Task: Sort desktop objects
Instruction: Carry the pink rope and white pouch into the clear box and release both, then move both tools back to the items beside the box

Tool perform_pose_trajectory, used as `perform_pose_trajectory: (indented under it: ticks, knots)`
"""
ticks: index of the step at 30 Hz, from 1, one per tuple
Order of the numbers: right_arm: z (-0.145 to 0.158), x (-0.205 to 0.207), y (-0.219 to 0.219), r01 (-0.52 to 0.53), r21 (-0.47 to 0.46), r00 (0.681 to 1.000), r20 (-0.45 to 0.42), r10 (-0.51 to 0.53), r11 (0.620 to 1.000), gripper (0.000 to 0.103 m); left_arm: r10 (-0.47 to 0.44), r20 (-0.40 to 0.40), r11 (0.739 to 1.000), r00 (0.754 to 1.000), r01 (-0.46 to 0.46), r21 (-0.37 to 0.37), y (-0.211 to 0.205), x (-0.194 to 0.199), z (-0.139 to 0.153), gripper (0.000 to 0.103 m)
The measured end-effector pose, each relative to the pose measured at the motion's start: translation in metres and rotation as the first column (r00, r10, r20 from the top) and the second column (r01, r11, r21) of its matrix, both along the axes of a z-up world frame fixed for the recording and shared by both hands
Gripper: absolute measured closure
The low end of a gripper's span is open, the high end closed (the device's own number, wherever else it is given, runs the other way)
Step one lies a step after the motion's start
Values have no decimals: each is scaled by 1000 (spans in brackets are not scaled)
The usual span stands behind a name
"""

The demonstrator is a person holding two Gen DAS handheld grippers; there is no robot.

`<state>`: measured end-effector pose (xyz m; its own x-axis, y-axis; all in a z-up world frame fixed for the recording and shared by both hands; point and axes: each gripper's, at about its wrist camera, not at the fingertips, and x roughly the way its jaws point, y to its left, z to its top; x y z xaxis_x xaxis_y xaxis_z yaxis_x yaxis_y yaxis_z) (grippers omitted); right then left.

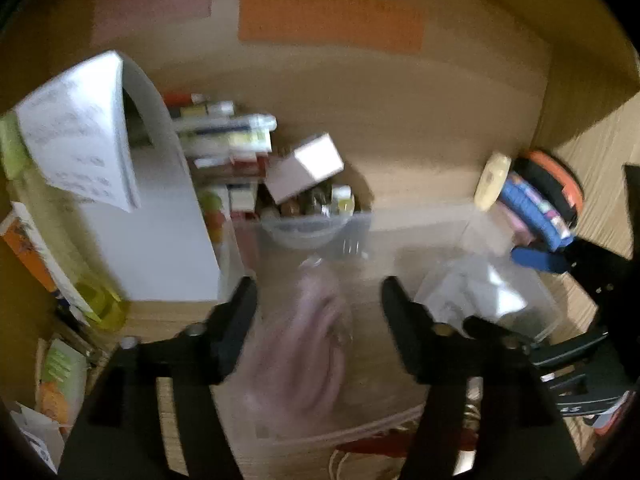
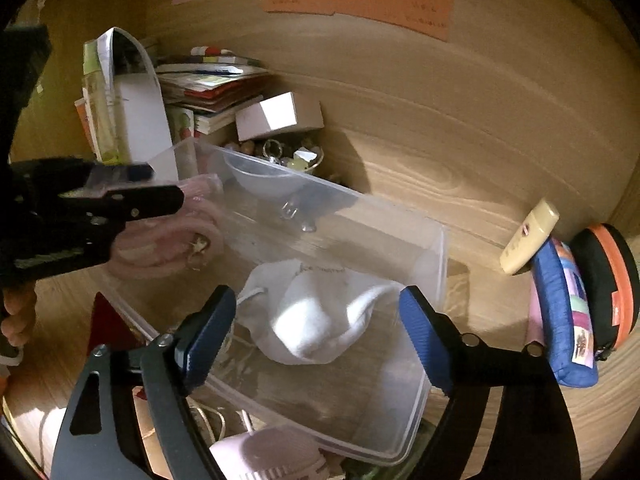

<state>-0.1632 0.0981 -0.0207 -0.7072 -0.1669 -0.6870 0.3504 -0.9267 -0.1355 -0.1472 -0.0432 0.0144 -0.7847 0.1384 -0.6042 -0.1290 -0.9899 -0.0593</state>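
Observation:
A clear plastic bin (image 2: 436, 264) lies on the wooden desk. A white pouch (image 2: 316, 316) lies inside it, below my right gripper (image 2: 318, 312), which is open and empty above the bin. A pink coiled item (image 2: 168, 244) lies at the bin's left end; in the left wrist view it shows blurred (image 1: 308, 344) between the fingers of my left gripper (image 1: 316, 292), which is open over it. The left gripper also shows in the right wrist view (image 2: 160, 188), right above the pink item.
A white box (image 2: 140, 120) with papers, stacked books (image 2: 208, 80), a small pink box (image 2: 276, 120) and a bowl of trinkets (image 2: 296, 156) stand behind the bin. A cream bottle (image 2: 528, 244), blue pouch (image 2: 560, 312) and orange-black case (image 2: 608, 284) stand at right. A pink device (image 2: 264, 456) lies near.

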Motion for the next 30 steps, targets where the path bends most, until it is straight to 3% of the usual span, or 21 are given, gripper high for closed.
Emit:
perform_pose_trajectory:
  ticks: [4, 7, 11, 30]
  knots:
    - [7, 4, -1, 14, 24, 1000, -23, -13, 1000, 20, -2, -39, 1000, 999, 2, -5, 2, 14, 14, 25]
    - [13, 10, 0, 21, 30, 999, -46, -20, 999, 15, 8, -60, 1000, 998, -10, -23, 3, 25, 19, 11]
    - [18, 22, 1, 61, 61, 992, -112, -54, 996, 7, 22, -90, 998, 996, -27, -53, 4, 38, 22, 5]
    - [19, 90, 35, 97, 26, 990, -101, -94, 995, 7, 52, -77, 988, 996, -63, -139, 6, 113, 15, 4]
